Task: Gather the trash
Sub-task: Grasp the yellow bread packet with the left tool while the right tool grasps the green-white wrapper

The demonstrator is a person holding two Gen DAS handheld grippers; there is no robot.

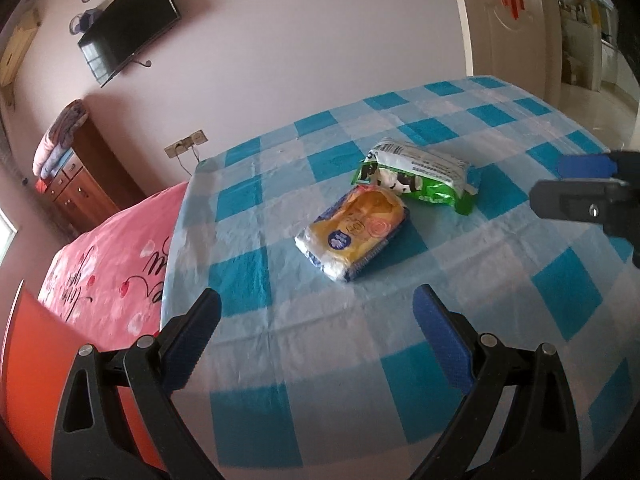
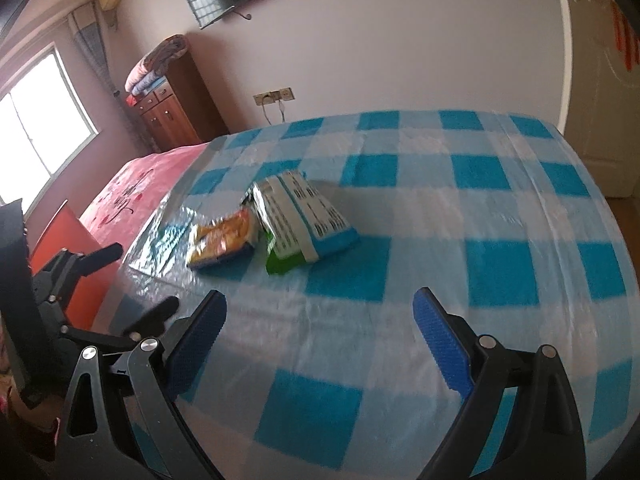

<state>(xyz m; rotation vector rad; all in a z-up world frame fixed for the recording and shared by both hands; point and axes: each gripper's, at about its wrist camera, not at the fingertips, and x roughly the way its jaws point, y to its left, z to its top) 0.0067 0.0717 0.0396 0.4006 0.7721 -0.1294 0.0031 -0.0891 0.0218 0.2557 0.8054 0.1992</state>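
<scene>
step: approach first wrapper | left gripper and right gripper jaws released, empty | yellow snack wrapper touches green-white snack bag at its 1 o'clock on checkered bench | advice: pinch the yellow wrapper's free edge at 7 o'clock, lift straight

Two wrappers lying on surface, touching: snack wrapper sitting nearer, milk wrapper lying just behind and right of it. Left claw hovering before snack wrapper, apart from it. Right claw hanging before milk wrapper. Bed lying left of surface. Cabinet standing behind bed against wall, folded blankets resting on top. Television hanging on wall above.
</scene>
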